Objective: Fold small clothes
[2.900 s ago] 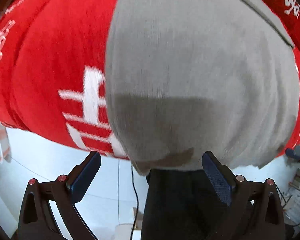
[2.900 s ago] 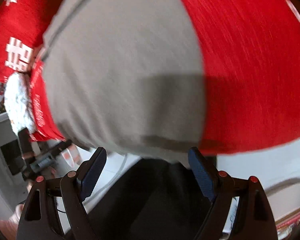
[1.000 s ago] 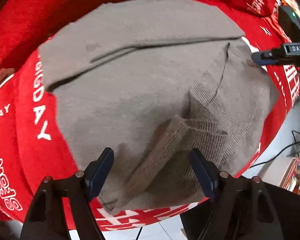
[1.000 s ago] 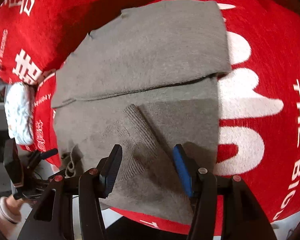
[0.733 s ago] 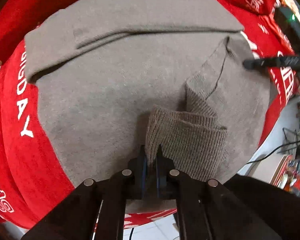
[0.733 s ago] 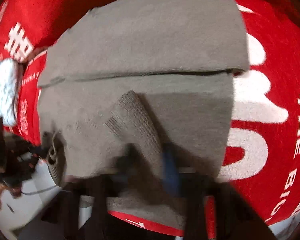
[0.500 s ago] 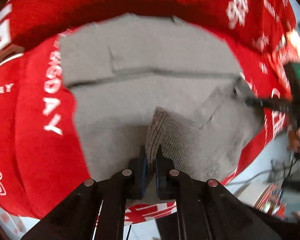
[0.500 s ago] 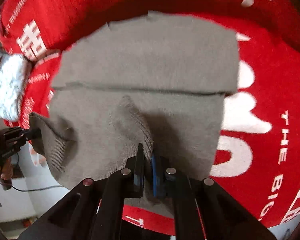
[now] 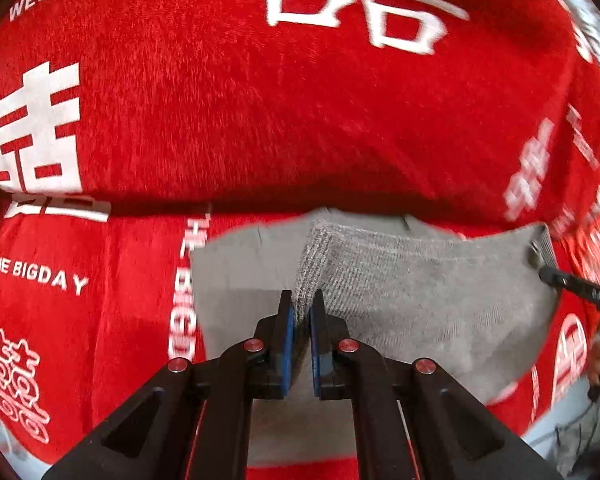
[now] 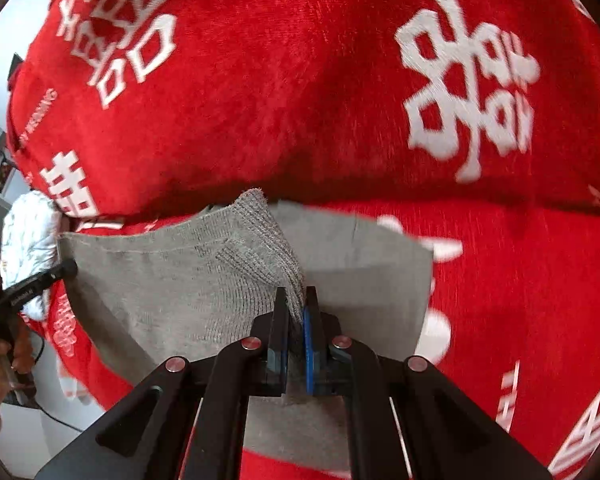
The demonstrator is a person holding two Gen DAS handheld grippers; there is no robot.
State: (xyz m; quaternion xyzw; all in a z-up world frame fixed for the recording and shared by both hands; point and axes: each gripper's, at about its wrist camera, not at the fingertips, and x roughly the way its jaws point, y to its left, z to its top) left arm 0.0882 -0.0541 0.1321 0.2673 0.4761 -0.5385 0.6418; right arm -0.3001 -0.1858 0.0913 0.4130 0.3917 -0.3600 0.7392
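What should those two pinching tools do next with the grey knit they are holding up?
Probably carry the lifted edge forward and lay it over the far part of the grey sweater. Both the left tool and the right tool are clamped on its ribbed hem, raised off the red blanket, while the flat grey part lies beyond them.

Grey knit garment (image 9: 412,292), small, partly folded, on red cloth with white lettering. Ribbed hem edge lifted off the flat lower layer, drawn taut between two pinch points: one ribbed corner (image 9: 304,300) raised and creased, the other (image 10: 284,268) likewise peaked. Lower layer (image 10: 364,248) smooth, flat, straight-edged. Ribbing coarser than the body knit.
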